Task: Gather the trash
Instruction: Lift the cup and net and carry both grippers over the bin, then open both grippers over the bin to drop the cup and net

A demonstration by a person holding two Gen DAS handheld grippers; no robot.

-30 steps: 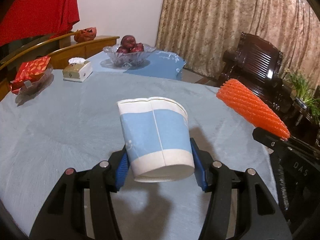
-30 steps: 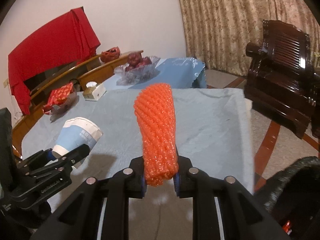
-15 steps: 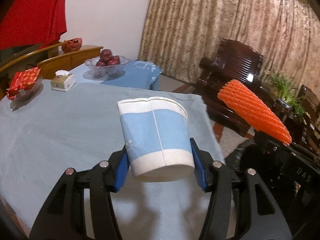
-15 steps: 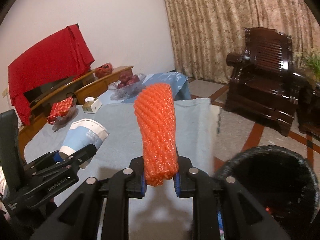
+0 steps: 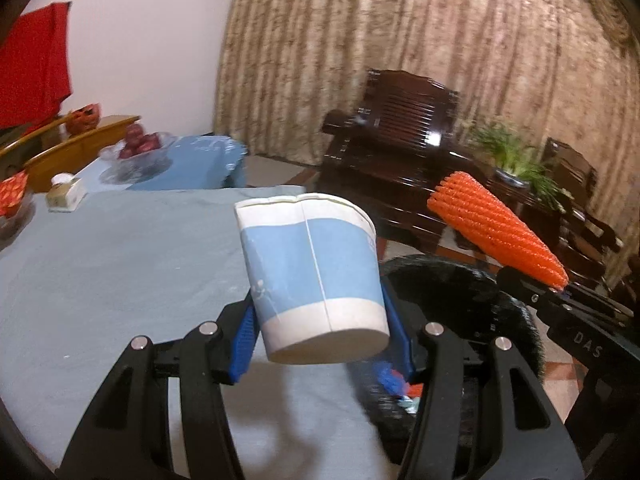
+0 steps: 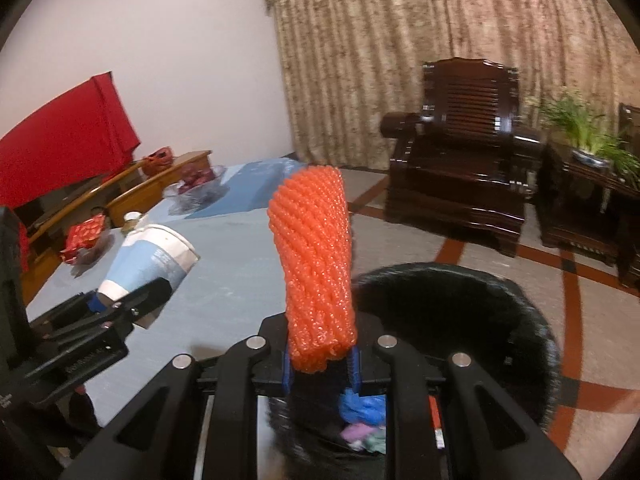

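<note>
Both grippers loaded beside the bin

The left gripper [image 5: 320, 344] clamps a blue-and-white paper cup [image 5: 312, 276]; the right gripper [image 6: 320, 360] pinches an orange foam net sleeve [image 6: 316, 260]. The black-lined trash bin [image 6: 500, 300], lower right, is blurred and partly hidden.

paper cup [image 5: 312, 276] blue-white banded | foam net [image 6: 316, 264] orange | bin [image 6: 460, 292] black

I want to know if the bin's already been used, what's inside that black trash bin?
Inside the black trash bin some crumpled scraps show, blue, pink and greenish. The right hand-held gripper and its orange foam net cover much of the opening, so the rest is hidden.
</note>
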